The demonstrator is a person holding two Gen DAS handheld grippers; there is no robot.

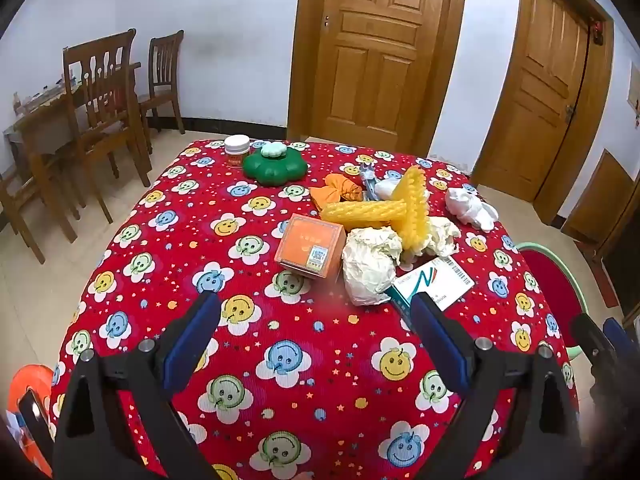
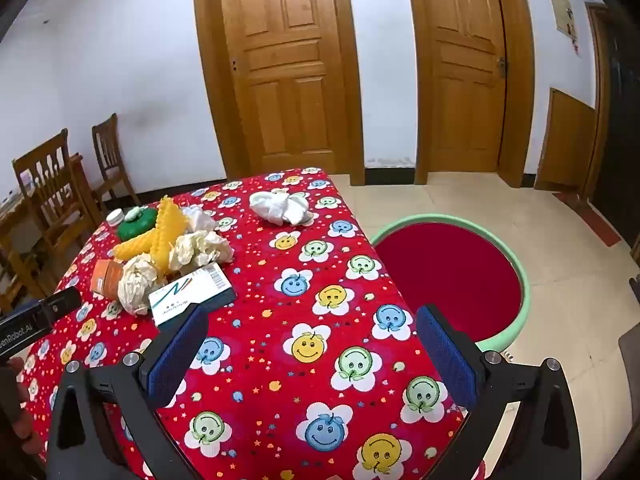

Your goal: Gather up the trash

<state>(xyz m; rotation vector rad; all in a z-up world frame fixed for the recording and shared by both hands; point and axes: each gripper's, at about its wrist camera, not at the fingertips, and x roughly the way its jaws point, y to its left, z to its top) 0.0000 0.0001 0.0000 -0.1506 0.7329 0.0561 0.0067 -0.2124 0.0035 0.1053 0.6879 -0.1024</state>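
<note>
A crumpled paper ball (image 1: 370, 266) lies mid-table beside an orange box (image 1: 311, 251), a white and green carton (image 1: 434, 284) and a second crumpled paper (image 1: 440, 236). Yellow foam netting (image 1: 384, 208) lies behind them, and a white wad (image 1: 470, 205) lies at the right. My left gripper (image 1: 316, 312) is open and empty, just short of the paper ball. My right gripper (image 2: 312, 328) is open and empty over the table's right part. In its view the paper ball (image 2: 136, 280), carton (image 2: 190, 294) and white wad (image 2: 282, 205) lie ahead to the left.
A red basin with a green rim (image 2: 452, 276) stands on the floor right of the table. A green flower-shaped container (image 1: 275, 166) and a small white-lidded jar (image 1: 237, 150) stand at the far side. An orange object (image 1: 30, 404) shows at lower left. Wooden chairs (image 1: 104, 92) stand to the left.
</note>
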